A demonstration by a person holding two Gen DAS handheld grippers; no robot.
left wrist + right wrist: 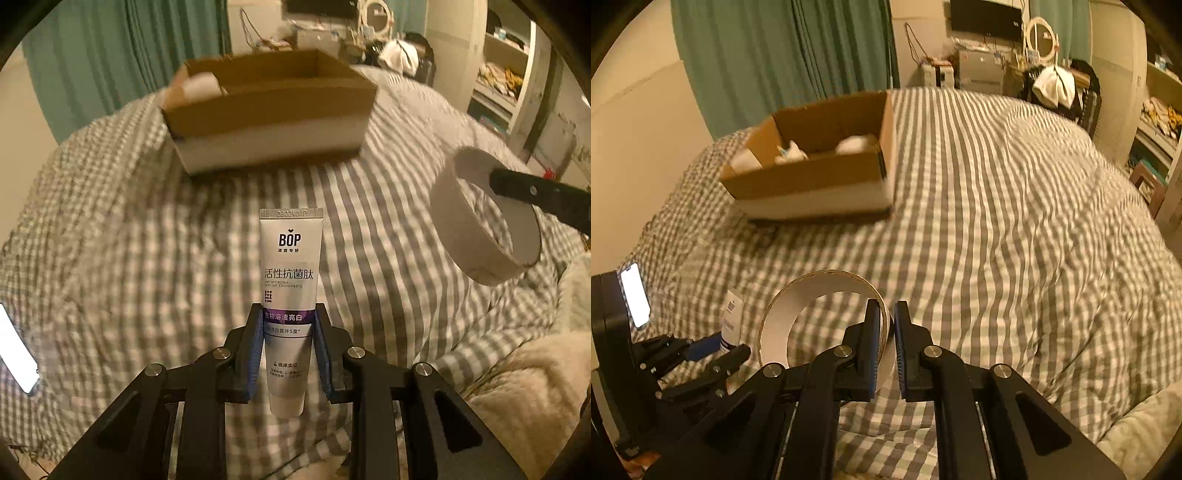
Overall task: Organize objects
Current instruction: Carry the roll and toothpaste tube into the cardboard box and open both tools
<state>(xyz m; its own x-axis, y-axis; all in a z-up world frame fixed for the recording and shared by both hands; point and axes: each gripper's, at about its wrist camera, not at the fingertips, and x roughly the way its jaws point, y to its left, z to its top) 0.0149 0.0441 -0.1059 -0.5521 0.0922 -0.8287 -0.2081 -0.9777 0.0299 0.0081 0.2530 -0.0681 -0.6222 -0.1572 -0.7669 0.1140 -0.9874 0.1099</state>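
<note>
My left gripper (289, 314) is shut on a white BOP toothpaste tube (290, 280), held upright above the checked bed cover. It also shows in the right wrist view (731, 317), where the left gripper (713, 350) sits at the lower left. My right gripper (888, 308) is shut on the wall of a white cardboard ring (798, 314), also visible in the left wrist view (480, 218) with one right finger (532, 194) across it. An open cardboard box (266, 110) stands farther back on the bed and holds white items (792, 153).
A lit phone (635, 293) lies at the bed's left edge. A fluffy cream blanket (532, 384) is at the lower right. Green curtains (783, 55) hang behind the box. Shelves (1160, 114) and cluttered furniture stand at the far right.
</note>
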